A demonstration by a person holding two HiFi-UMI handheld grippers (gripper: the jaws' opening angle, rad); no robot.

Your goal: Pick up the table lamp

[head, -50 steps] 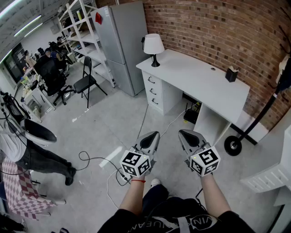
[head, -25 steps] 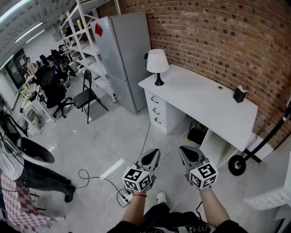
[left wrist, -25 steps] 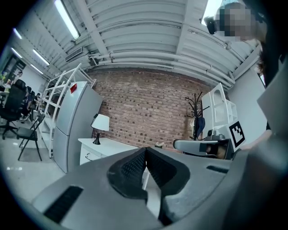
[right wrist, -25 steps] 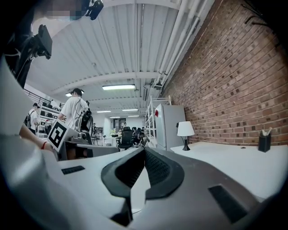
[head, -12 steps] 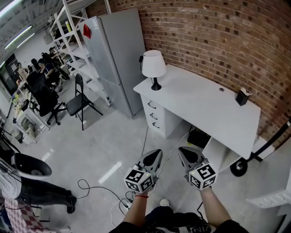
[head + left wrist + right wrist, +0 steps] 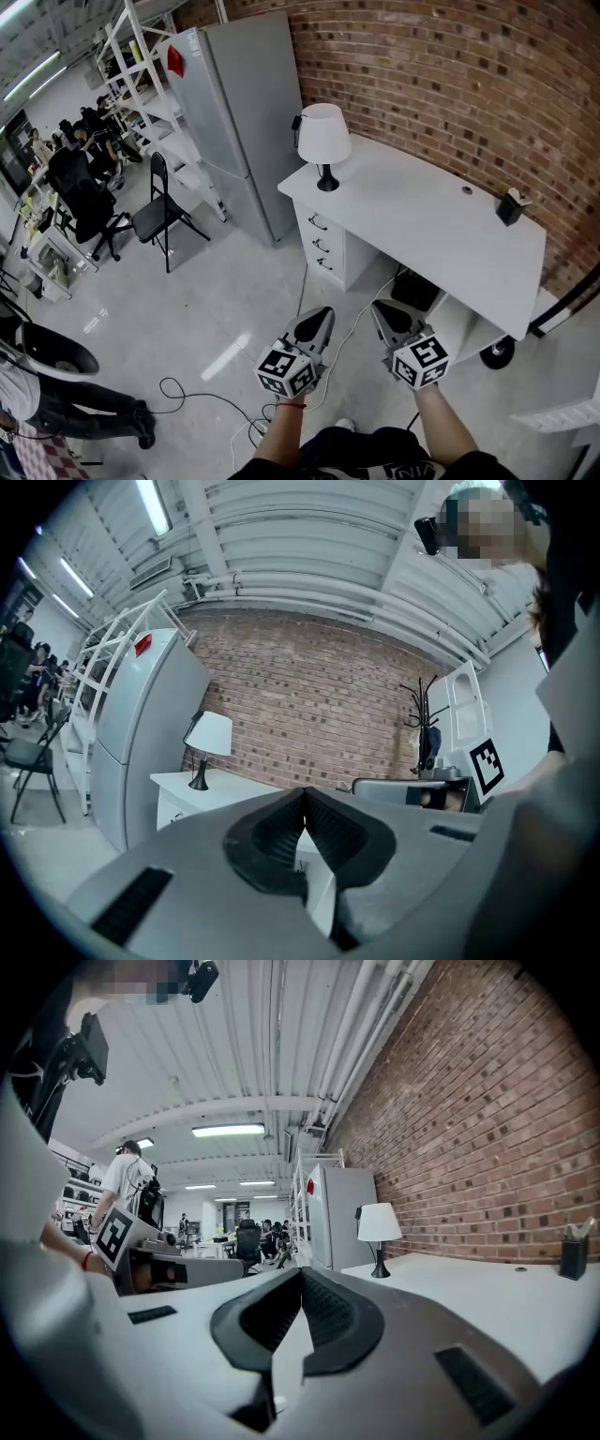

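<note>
Head view showed the table lamp upright at the left end of the desk, well ahead of the closed, empty left gripper, slightly nearer, and right gripper.

We can read no words, numbers or brand names here. The marker cube of the left gripper and the one on the right gripper carry only black-and-white square patterns, not letters or digits. A red tag sits high on the grey refrigerator, too small for us to read. Pale print on the person's dark shirt is cut off at the bottom edge of the head view, and we cannot make it out.
</note>
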